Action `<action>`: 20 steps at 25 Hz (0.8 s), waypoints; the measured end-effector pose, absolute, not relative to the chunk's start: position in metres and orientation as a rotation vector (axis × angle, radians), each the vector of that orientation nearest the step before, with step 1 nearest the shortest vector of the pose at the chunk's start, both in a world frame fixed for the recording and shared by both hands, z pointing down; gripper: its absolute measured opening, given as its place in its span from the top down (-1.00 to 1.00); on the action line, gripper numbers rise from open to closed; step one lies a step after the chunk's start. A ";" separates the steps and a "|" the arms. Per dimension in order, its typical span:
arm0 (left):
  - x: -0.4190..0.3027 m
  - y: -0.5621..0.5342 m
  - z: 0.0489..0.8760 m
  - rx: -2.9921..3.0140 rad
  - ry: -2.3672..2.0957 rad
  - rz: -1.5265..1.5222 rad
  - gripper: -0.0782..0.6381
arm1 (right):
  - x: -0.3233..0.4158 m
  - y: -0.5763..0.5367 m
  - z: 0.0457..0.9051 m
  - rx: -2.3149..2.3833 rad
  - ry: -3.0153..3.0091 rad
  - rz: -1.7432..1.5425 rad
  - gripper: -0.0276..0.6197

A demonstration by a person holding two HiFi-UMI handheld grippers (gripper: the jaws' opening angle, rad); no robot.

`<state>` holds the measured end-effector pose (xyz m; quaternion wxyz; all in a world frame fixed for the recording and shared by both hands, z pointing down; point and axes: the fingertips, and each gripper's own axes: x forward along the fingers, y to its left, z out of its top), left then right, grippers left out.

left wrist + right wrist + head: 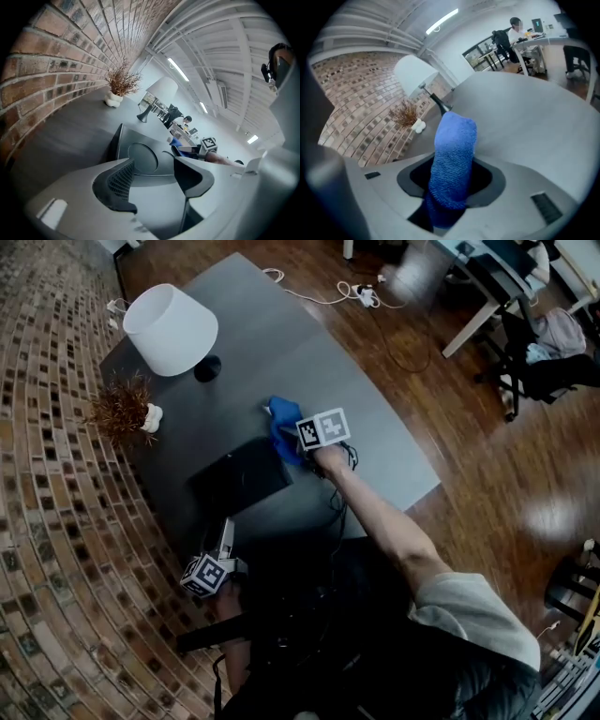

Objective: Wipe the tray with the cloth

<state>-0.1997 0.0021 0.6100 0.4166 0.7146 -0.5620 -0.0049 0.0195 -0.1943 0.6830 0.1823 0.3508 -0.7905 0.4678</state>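
The right tongs [452,183] are clamped on the cloth [452,154]. A folded end sticks out to serve as the wiping pad, poised at the far corner of the tray [234,482] on the desk [309,362]. The left tongs [152,171] stand apart and empty near the tray's near edge, probably to steady it.

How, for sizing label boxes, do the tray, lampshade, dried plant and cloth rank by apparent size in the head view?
1. Tray and lampshade: about alike; the raised lampshade sits nearer the camera, so unranked.
2. Dried plant.
3. Cloth, smallest, partly hidden.
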 end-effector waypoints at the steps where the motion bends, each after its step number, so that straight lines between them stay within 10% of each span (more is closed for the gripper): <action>1: -0.199 0.004 0.608 1.795 -1.415 -0.014 0.03 | 0.010 -0.191 0.692 0.942 -2.203 1.301 0.35; 13: -0.180 0.014 0.612 1.794 -1.380 -0.016 0.03 | 0.044 0.002 0.700 0.176 -1.959 0.824 0.35; 20: -0.149 0.019 0.607 1.797 -1.260 -0.090 0.03 | 0.170 -0.047 0.665 0.533 -1.920 0.501 0.33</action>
